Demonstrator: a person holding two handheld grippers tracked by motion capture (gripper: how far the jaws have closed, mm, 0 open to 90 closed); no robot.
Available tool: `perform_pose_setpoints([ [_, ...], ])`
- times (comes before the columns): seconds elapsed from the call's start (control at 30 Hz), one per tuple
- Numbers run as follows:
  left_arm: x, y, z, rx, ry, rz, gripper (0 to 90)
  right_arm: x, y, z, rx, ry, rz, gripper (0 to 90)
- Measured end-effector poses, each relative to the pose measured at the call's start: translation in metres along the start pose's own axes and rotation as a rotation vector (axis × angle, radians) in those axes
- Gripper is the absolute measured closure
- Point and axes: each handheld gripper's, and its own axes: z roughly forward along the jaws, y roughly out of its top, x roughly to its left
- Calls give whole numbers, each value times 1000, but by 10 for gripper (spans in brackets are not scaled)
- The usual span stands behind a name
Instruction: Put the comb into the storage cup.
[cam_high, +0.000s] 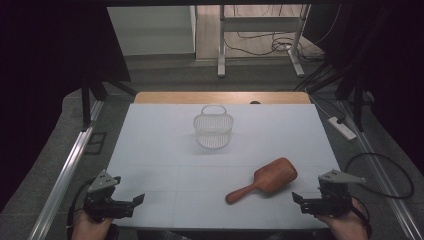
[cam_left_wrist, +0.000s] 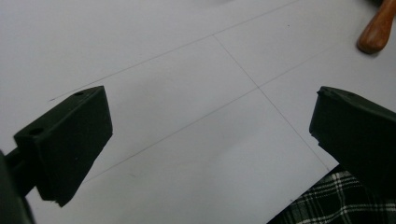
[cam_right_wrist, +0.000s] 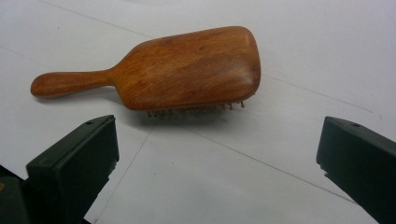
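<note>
1. Two grippers sat at the bottom corners of the high view: left gripper (cam_high: 131, 204) lower left, right gripper (cam_high: 303, 201) lower right, each in a hand at the near table edge.
2. Both had jaws spread wide with nothing between them; in each gripper view the black jaws stood far apart over bare mat. Neither touched any object.
3. Hairbrush (cam_high: 262, 180), wooden, lay lower right of centre in the high view, bristles down, handle pointing lower left, head toward upper right. It was nearer the right gripper, apart from it.
4. In the right gripper view the hairbrush (cam_right_wrist: 187, 67) filled the upper middle, right ahead of the open jaws; likely the right hand was lined up for it, since that is the closest thing.
5. Bristles-down pose left the smooth wooden back up and the thin handle free at the side; the handle looked the easier spot to pinch.
6. Wire basket (cam_high: 214, 127) stood upright at centre, well beyond the brush, handle loop at its far rim; open top suggested a drop-in target.
7. Left gripper view showed the handle tip (cam_left_wrist: 378, 28) at upper right, far off; left hand seemingly parked out of the way.
8. White mat (cam_high: 150, 150) covered the table.
</note>
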Motion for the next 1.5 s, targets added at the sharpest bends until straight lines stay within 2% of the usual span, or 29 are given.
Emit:
perform_pose_setpoints([
  [0.13,-1,0,0,5,-4,19,4,-1,0,0,-1,-2,5,0],
  [0.4,1,-1,-1,-3,-26,10,3,0,1,2,13,4,0,0],
  [0.83,0,-1,-1,-2,-27,21,3,3,2,2,25,1,-32,0],
  [1.07,0,-1,-1,-3,-27,22,3,4,4,4,41,32,-38,0],
  [1.5,0,-1,-1,-1,-28,24,2,7,14,8,35,73,-74,0],
])
